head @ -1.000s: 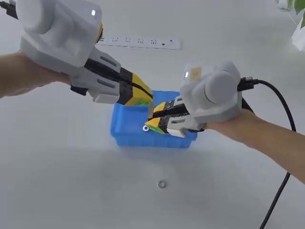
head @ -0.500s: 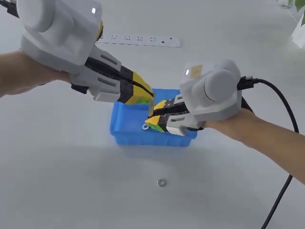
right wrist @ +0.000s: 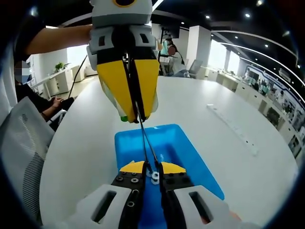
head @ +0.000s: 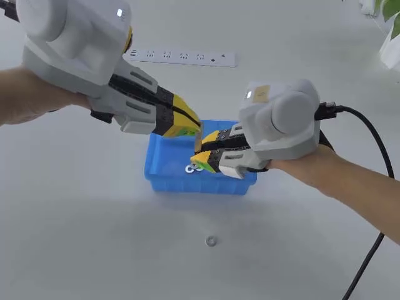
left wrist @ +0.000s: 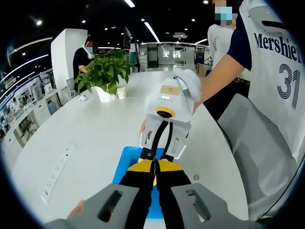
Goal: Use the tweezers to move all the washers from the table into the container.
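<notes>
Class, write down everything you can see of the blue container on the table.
The container is a small blue rectangular tray, open-topped, plastic by its look, resting flat on the white table. On its floor lie washers. The tweezers, held by the left gripper, reach down into it beside the right gripper. A loose washer lies on the table in front.

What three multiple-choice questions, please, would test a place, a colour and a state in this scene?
1. Where does the loose washer lie? A in the container; B on the table, apart from the container; C on the floor.
2. What colour is the container? A red; B blue; C white.
3. How is the left gripper? A wide open; B lying on the table; C shut on the tweezers.
Answers: B, it lies on bare table short of the container; B, the walls are blue; C, its jaws meet around the tweezers.
</notes>
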